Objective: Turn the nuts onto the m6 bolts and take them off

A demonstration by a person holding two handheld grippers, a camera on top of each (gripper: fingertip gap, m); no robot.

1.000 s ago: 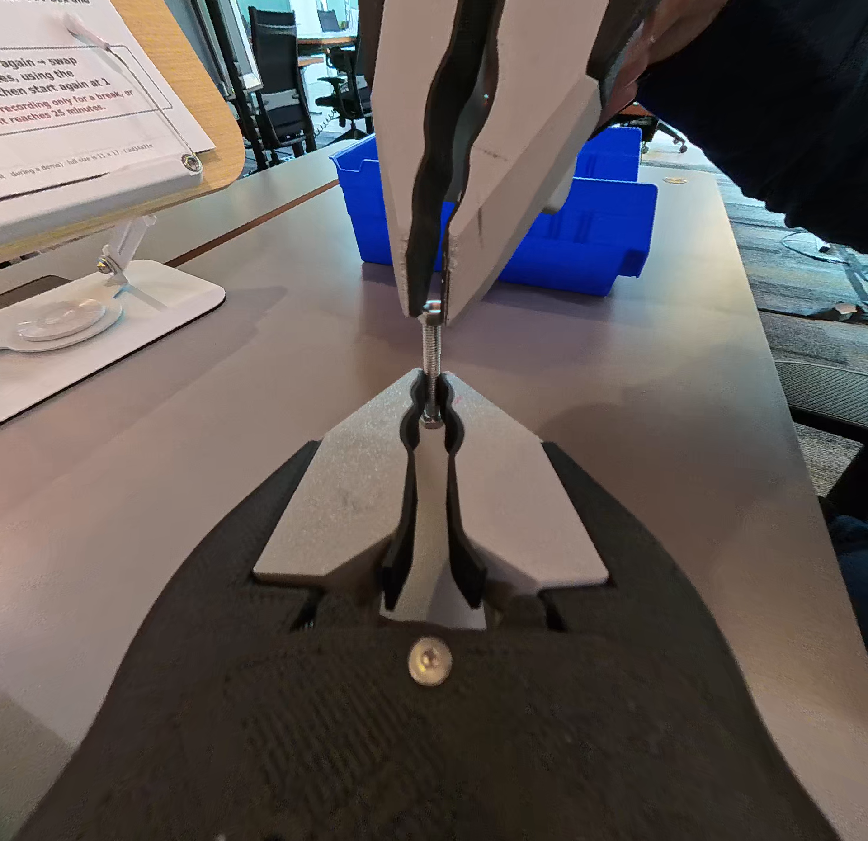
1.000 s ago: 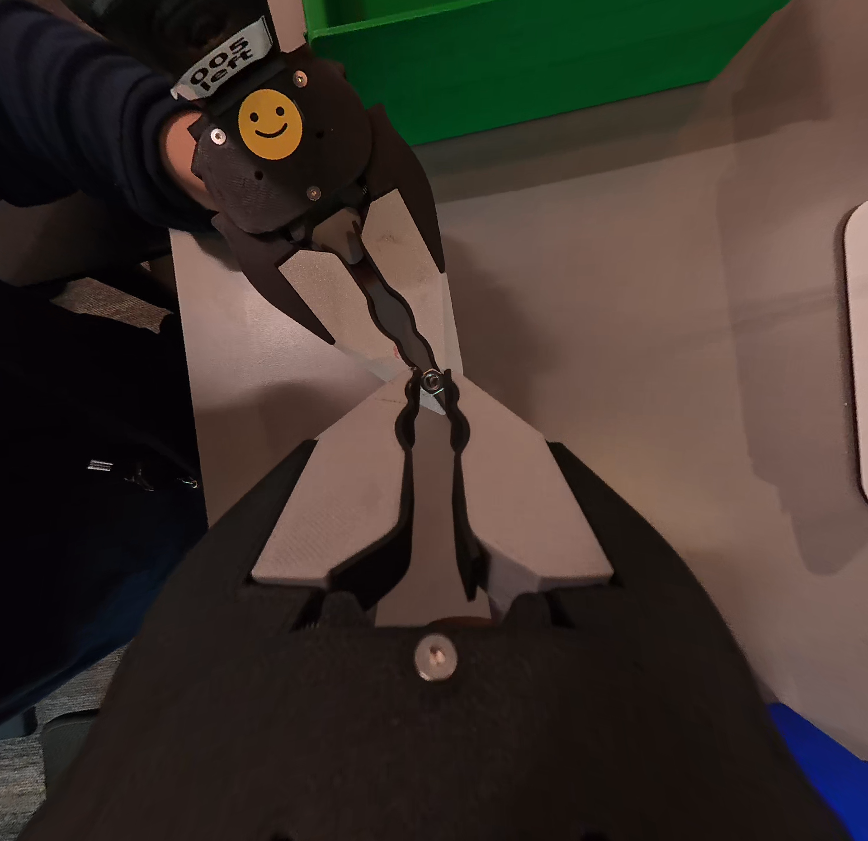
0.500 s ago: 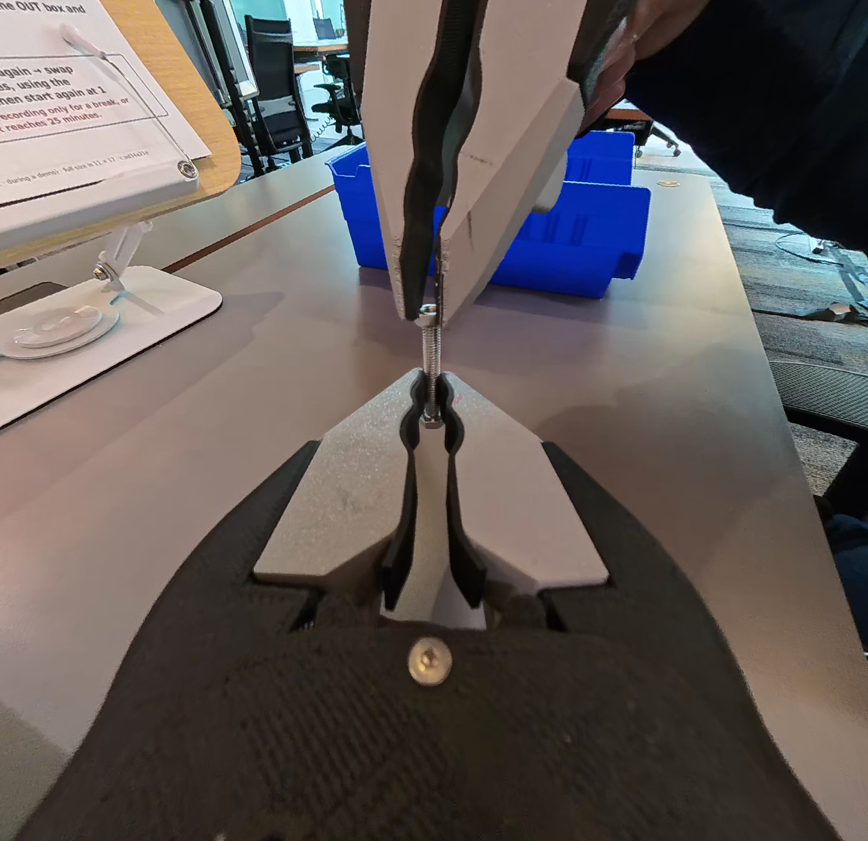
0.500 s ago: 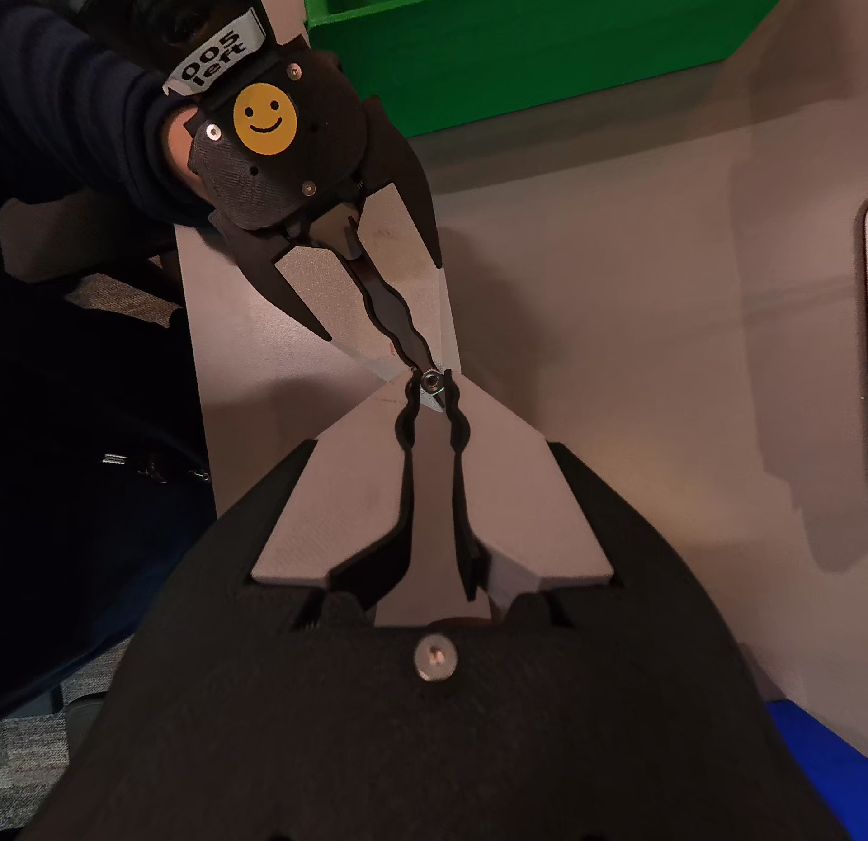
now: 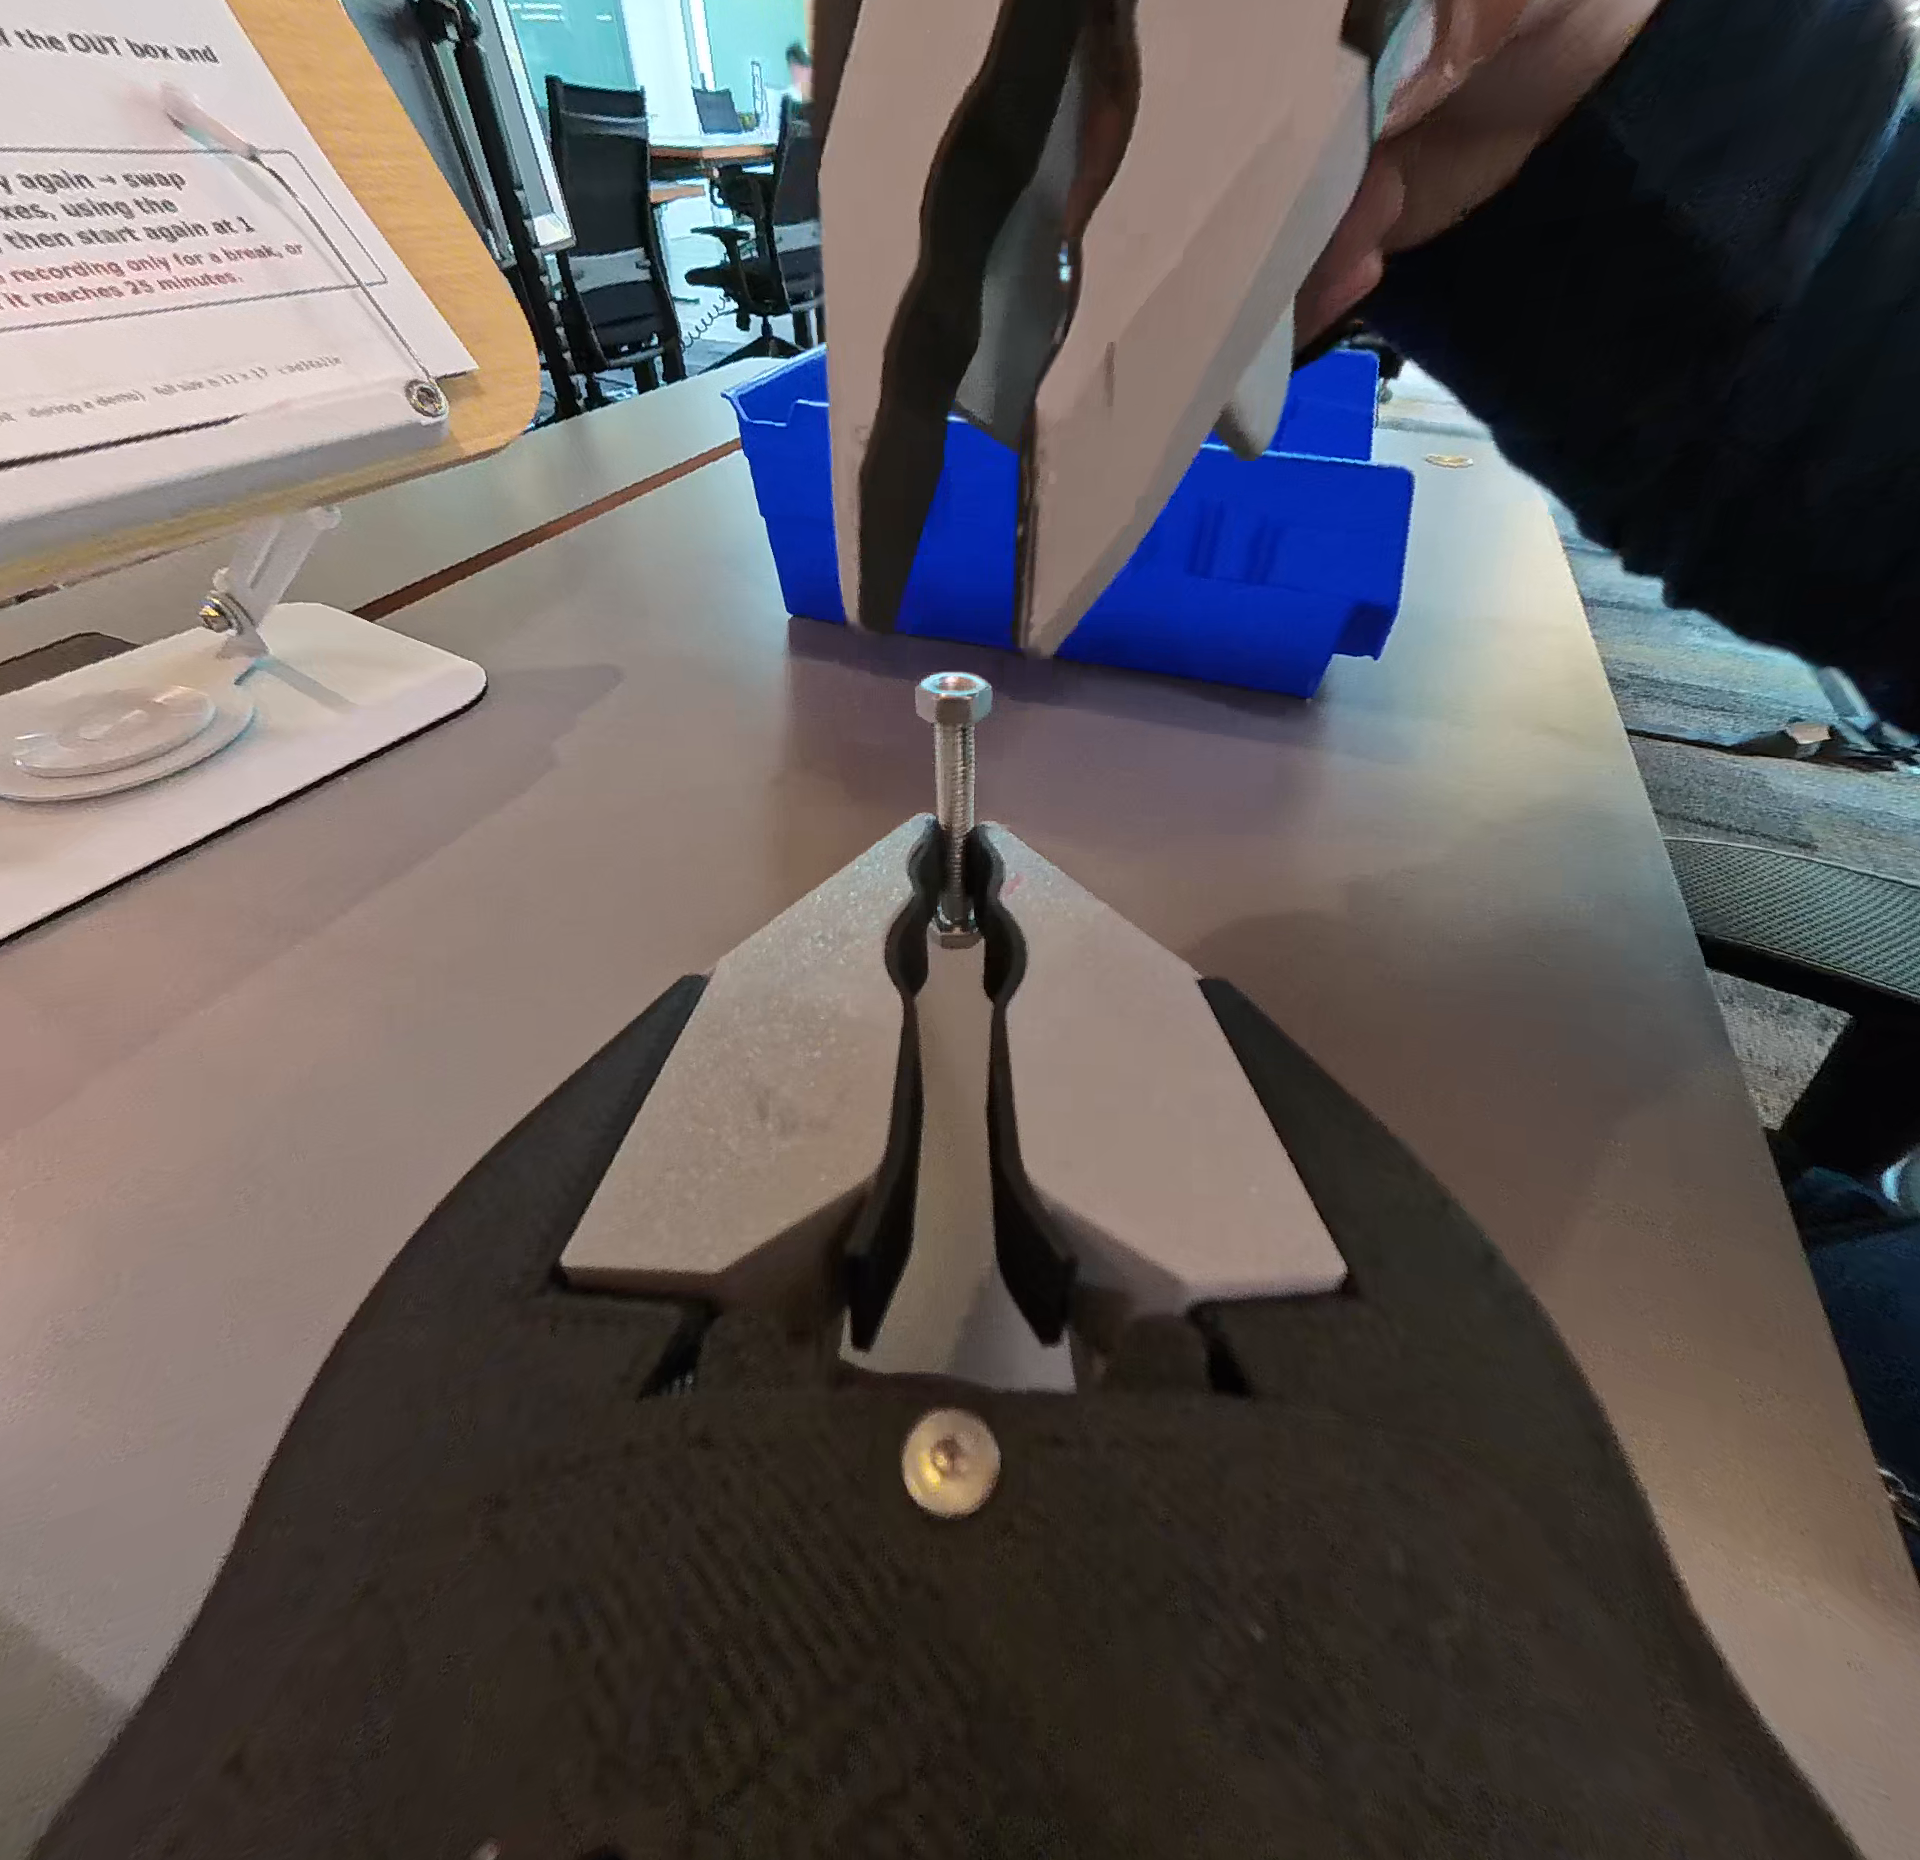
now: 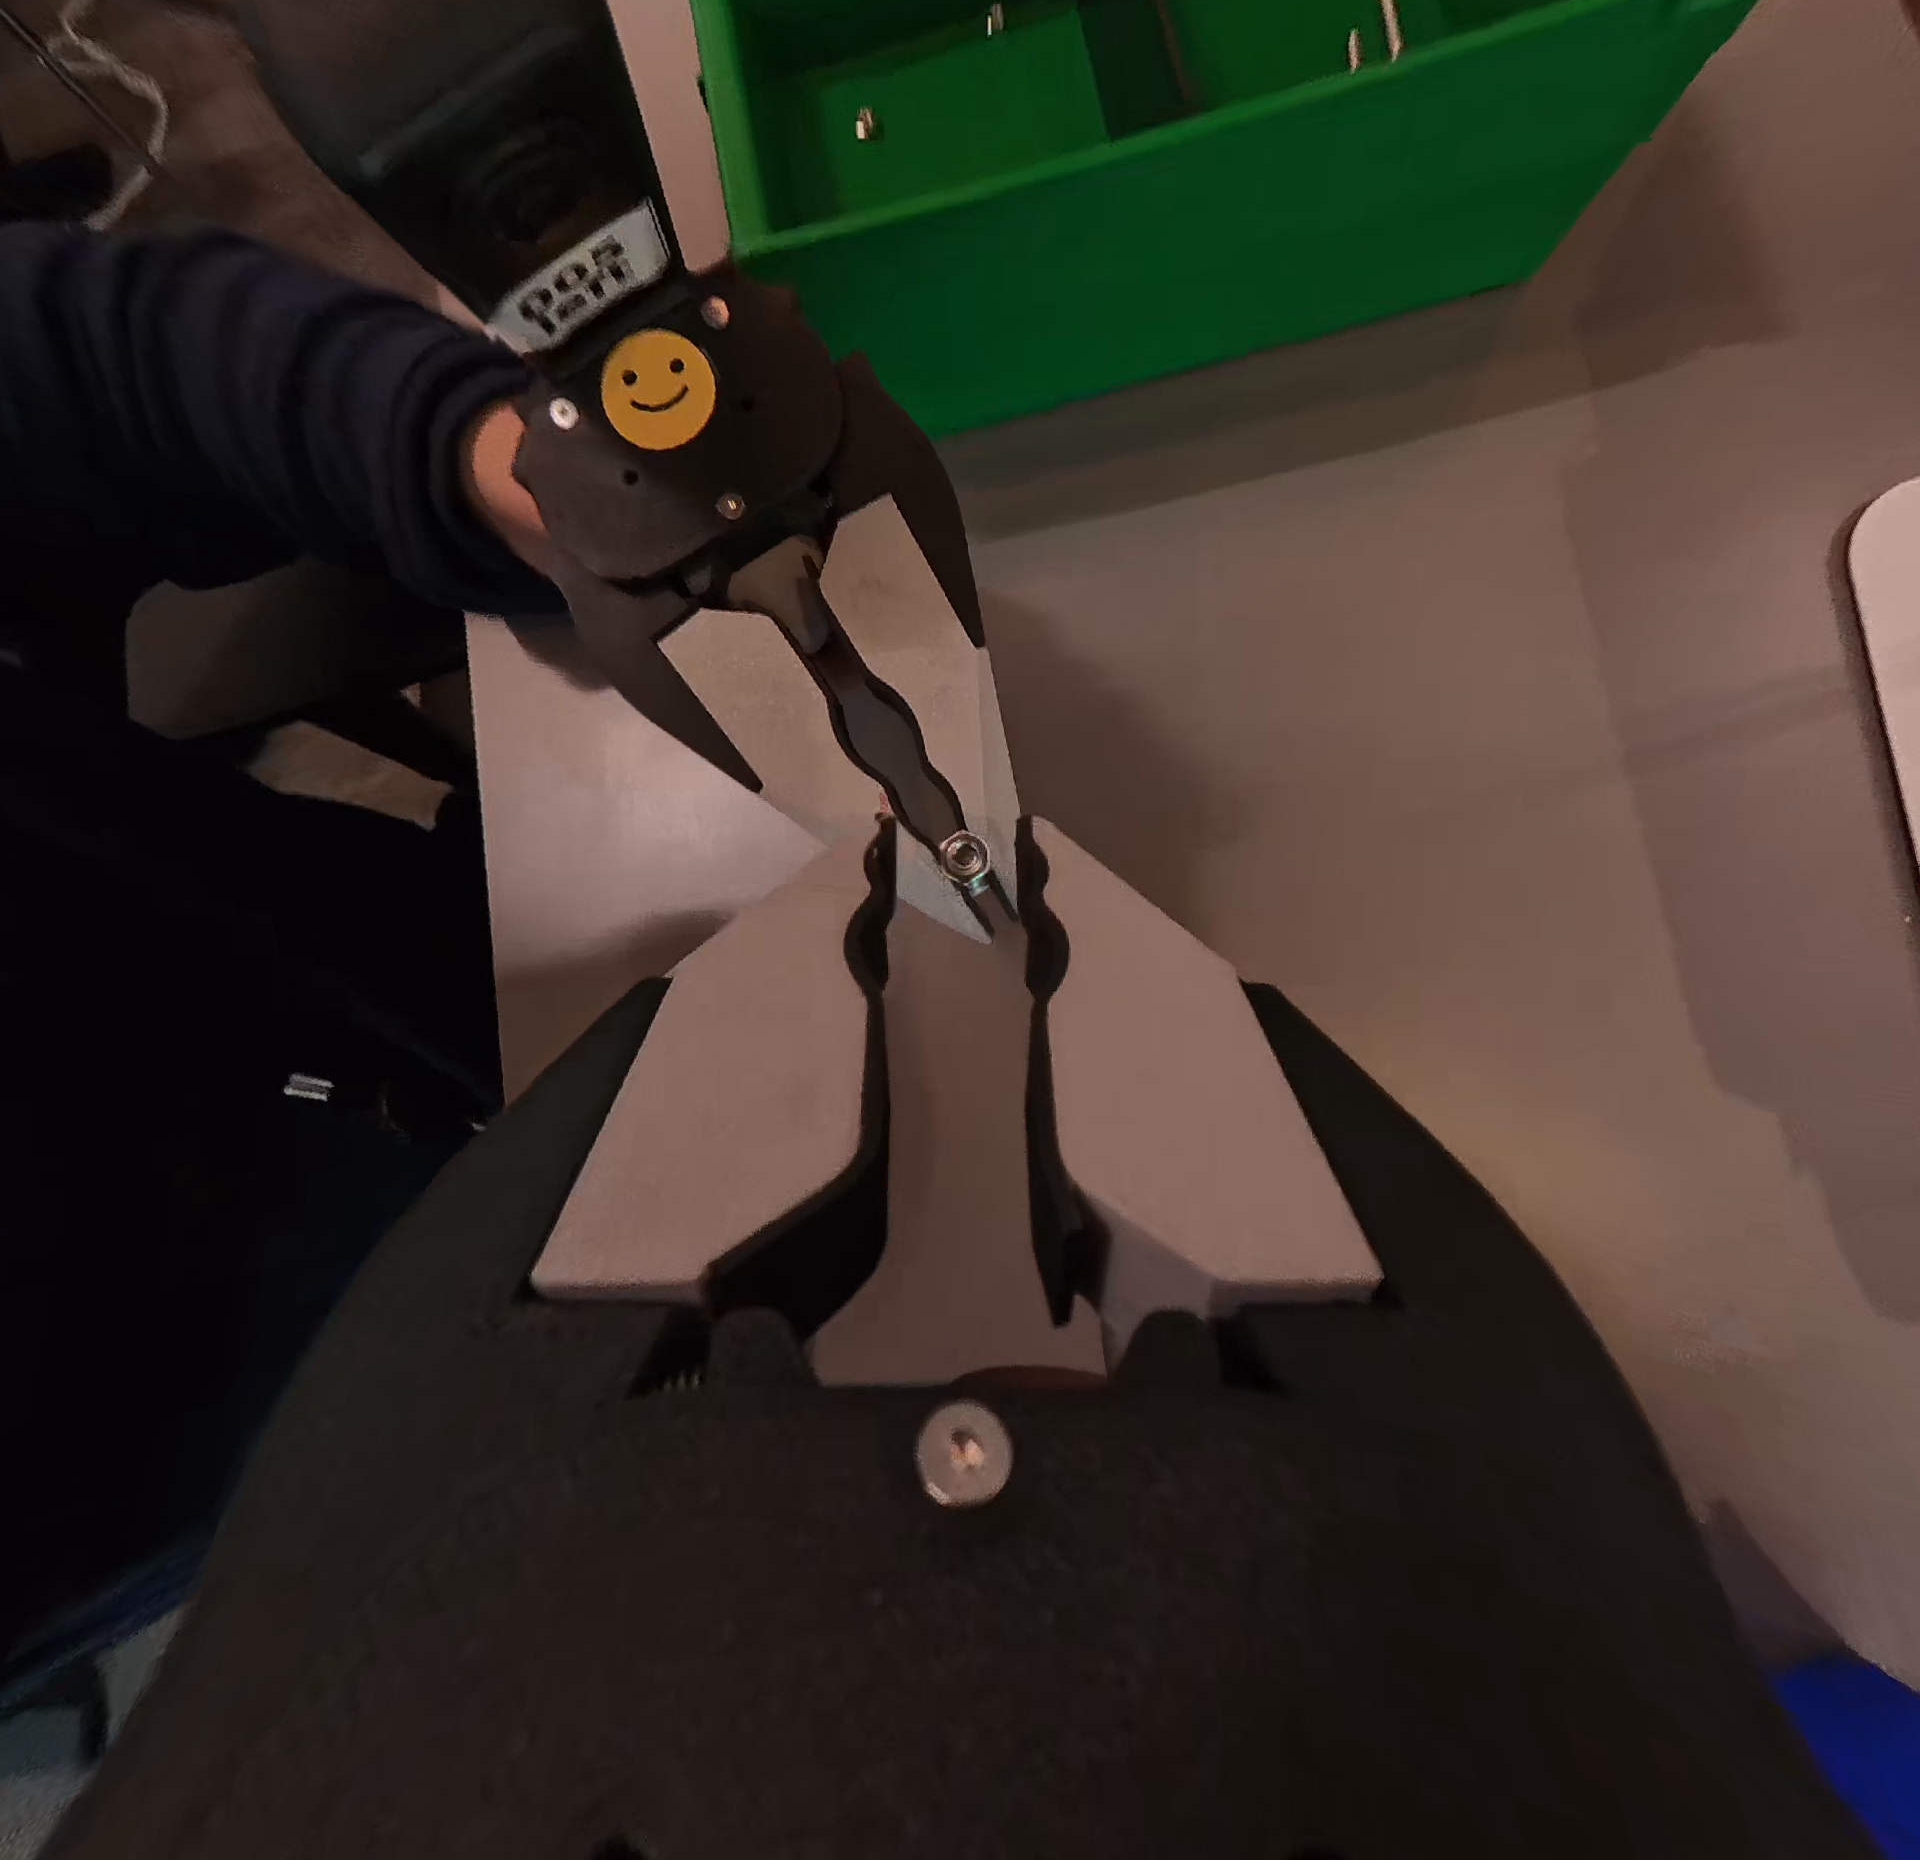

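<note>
2 tools meet over a grey bench [image 5: 1299,875]. Left tool [image 5: 954,854] is closed tight on the lower shank of 1 upright bolt [image 5: 953,782], its tips pinching the thread. 1 nut [image 5: 953,695] sits at the bolt's top end. Right tool [image 5: 956,621] hangs just above that nut, its tips parted wider than the nut, holding and touching nothing. 1 blue bin [image 5: 1226,574] stands beyond both tools; 1 green bin [image 6: 1091,210] lies behind the left tool.
</note>
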